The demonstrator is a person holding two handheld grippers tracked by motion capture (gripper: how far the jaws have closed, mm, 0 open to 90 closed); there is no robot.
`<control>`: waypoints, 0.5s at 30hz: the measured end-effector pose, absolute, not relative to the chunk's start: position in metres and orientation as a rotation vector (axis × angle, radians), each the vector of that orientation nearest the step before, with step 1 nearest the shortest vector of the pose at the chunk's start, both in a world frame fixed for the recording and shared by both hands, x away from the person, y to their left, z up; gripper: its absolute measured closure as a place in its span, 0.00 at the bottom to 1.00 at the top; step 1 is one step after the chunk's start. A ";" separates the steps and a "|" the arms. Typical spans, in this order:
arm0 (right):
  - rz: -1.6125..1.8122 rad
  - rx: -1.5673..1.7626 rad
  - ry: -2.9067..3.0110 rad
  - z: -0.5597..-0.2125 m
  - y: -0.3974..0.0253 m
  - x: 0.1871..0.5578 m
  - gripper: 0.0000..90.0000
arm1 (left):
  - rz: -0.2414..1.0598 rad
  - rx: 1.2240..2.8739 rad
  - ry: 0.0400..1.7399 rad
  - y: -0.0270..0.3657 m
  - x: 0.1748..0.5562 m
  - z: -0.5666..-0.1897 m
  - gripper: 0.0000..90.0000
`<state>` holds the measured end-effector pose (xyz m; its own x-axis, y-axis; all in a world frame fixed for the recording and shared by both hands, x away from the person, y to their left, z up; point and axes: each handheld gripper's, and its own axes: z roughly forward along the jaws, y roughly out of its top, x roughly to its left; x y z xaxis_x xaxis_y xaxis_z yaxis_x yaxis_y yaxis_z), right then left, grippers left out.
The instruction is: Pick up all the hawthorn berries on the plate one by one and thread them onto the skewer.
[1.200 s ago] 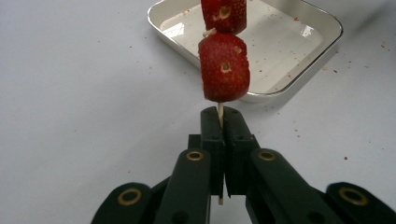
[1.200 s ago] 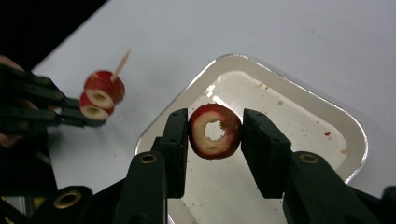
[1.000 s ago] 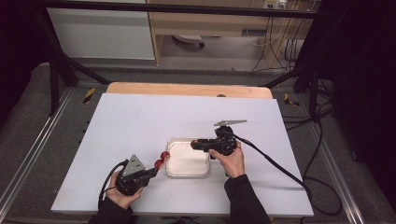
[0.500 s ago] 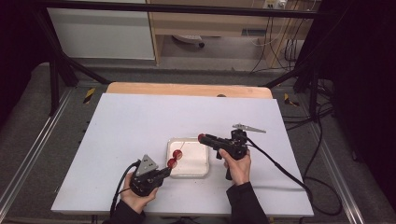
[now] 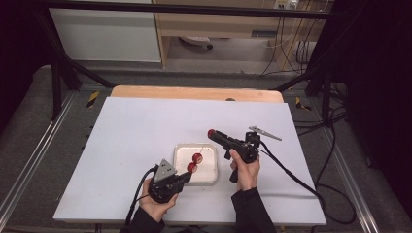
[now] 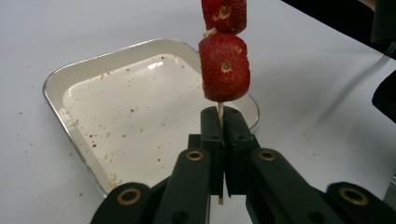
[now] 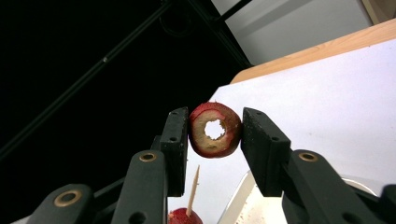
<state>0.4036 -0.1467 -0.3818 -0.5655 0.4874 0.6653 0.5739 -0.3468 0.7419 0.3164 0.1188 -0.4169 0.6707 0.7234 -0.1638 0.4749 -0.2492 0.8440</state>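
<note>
My left gripper [image 6: 223,154] is clamped on a skewer [image 6: 220,110] that already carries two fruits [image 6: 224,66], held over the near right corner of the tray [image 5: 180,148] by the table's near edge. My right gripper [image 7: 214,140] pinches a cored fruit [image 7: 214,130] just above the skewer's tip [image 7: 194,186], hole facing the camera. I judge this the threading step: next I must line the hole up with the point and push it down without splitting the piece. I can read no labels or writing anywhere.

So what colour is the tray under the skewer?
White, speckled with red bits; the tray shows best in the left gripper view.
</note>
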 end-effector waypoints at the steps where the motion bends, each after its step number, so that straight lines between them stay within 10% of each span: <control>1: -2.086 -1.431 -1.744 -0.381 -0.147 0.404 0.70 | 0.315 1.904 0.938 0.117 0.317 -0.417 0.98; 15: -2.151 -1.435 -1.673 -0.381 -0.146 0.404 0.70 | 0.324 1.855 0.951 0.102 0.322 -0.418 0.98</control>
